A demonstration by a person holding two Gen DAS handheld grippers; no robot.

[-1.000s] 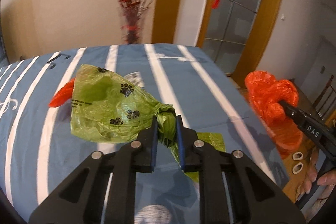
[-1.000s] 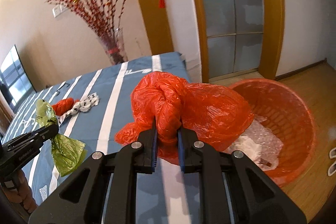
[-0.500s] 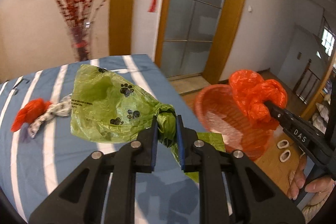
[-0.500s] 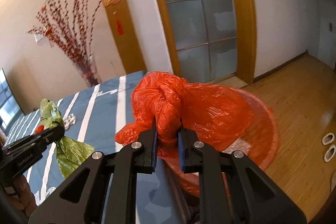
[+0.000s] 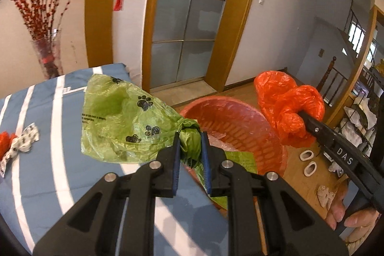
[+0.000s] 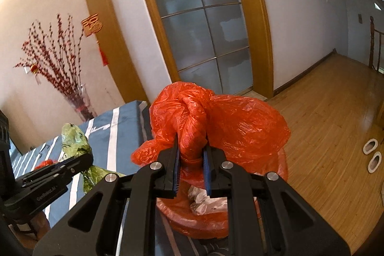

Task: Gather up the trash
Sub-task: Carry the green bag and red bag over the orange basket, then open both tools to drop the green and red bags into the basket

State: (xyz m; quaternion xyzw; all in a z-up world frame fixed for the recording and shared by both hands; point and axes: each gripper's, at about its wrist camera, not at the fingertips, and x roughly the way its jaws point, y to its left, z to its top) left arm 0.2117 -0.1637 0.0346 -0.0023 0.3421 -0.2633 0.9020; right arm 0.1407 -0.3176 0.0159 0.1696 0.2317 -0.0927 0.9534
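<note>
Left gripper point(image 5: 190, 148) pinched narrowly on knotted neck of green paw-print plastic bag point(image 5: 124, 119), held past blue striped bed edge point(image 5: 36, 160). Right gripper point(image 6: 191, 156) clamped on knot of crumpled orange plastic bag point(image 6: 216, 126), above round orange slotted basket point(image 5: 235, 128). Only left view: red-and-white scrap point(image 5: 19, 143). Open wood floor point(image 6: 324, 136) rightward.

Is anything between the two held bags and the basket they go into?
Nothing visible. The green bag in the left claw and the red bag in the right claw hang by the open basket; only trash lies inside.
</note>
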